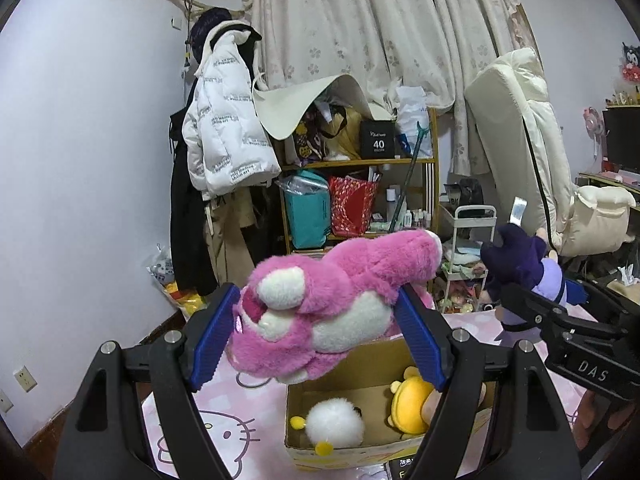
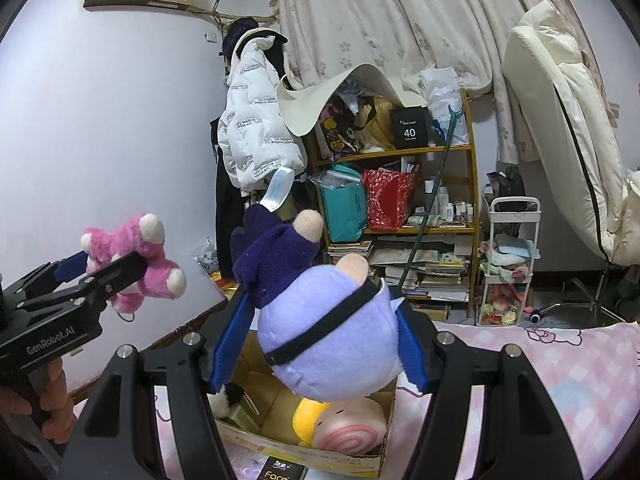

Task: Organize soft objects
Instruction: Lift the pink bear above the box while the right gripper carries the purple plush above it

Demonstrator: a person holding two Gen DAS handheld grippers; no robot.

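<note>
**Two plushies held above the box: watch the release**

Your left gripper (image 1: 316,332) has its jaws wide but clamped on the pink bear (image 1: 320,312); your right gripper (image 2: 320,344) likewise squeezes the purple doll (image 2: 324,320). Both hang over the cardboard box (image 1: 304,448) on the bed (image 2: 560,380). The box already holds the white plush (image 1: 336,422) and yellow plush (image 1: 412,404). Let go too near the rim and a toy may tumble out onto the bed; the grippers could also collide.

We see a fluffy pink-and-white plush bear (image 1: 332,308), a smooth-felted lilac-and-navy cloth doll (image 2: 332,332), a matt brown cardboard box (image 1: 360,364), and ribbed blue plastic gripper pads (image 1: 212,336).
</note>
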